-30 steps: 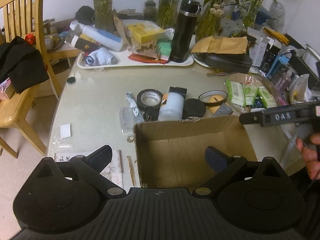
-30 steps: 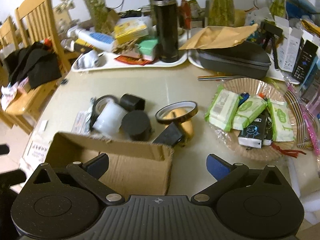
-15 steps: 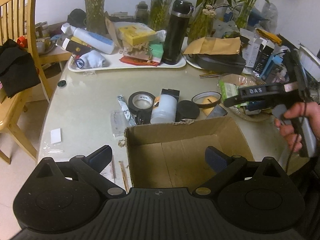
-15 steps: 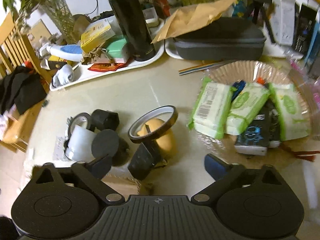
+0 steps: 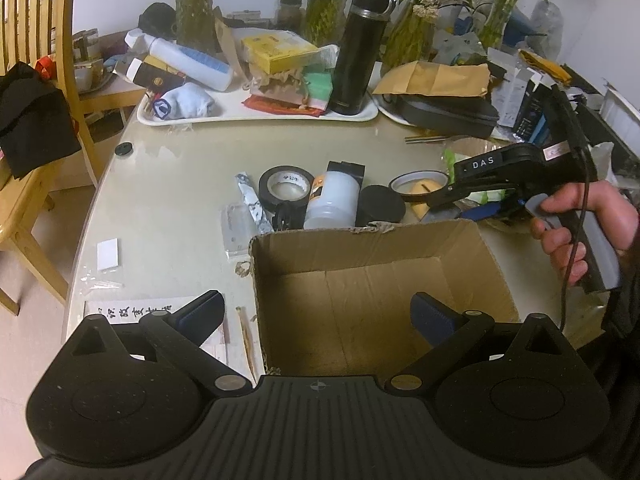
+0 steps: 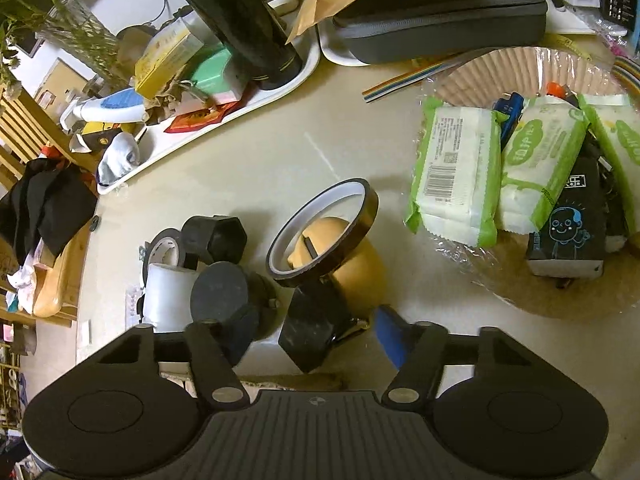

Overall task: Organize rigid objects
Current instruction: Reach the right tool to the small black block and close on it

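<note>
Two grippers, both spread and empty: left gripper point(image 5: 316, 312) over cardboard box point(image 5: 372, 280) at table's near edge; right gripper point(image 6: 308, 328) above black block point(image 6: 310, 326).

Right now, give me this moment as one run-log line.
phase: reaching | left gripper: open, above cardboard box, box empty | right gripper: open, straddling black block beside amber tape ring | nothing grasped

Just ahead of the right gripper point(image 6: 310, 330), between its spread fingers, a black block point(image 6: 310, 330) lies tilted against a yellow lump point(image 6: 356, 264) wearing a tilted brown tape ring point(image 6: 324, 232); left, a black disc point(image 6: 220, 292), white cylinder point(image 6: 168, 300).
</note>
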Available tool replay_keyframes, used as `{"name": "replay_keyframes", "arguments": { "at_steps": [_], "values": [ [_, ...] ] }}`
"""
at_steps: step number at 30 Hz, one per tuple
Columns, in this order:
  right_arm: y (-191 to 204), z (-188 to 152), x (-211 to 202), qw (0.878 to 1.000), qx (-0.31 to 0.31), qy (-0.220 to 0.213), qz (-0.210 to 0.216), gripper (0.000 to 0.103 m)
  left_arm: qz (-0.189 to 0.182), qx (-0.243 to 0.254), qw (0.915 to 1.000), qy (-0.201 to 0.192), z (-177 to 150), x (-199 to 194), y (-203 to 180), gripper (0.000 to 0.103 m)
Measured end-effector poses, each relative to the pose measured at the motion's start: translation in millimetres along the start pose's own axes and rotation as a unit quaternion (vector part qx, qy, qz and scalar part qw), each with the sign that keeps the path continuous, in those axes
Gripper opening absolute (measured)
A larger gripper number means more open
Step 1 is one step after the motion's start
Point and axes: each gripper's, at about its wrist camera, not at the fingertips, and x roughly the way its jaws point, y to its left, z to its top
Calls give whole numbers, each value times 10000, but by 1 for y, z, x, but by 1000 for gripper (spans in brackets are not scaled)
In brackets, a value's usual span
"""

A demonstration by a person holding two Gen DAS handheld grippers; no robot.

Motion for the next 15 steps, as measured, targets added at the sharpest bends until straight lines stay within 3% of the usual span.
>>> {"name": "replay_keyframes", "arguments": {
  "at_steps": [10, 15],
  "values": [
    [8, 0, -3, 9994, -296, -102, -177, 25, 11, -10, 10000, 59, -3, 2, 1, 102],
    [18, -2, -11, 9979, -610, -195, -134, 18, 1, -25, 10000, 75, -4, 1, 0, 102]
  ]
}}
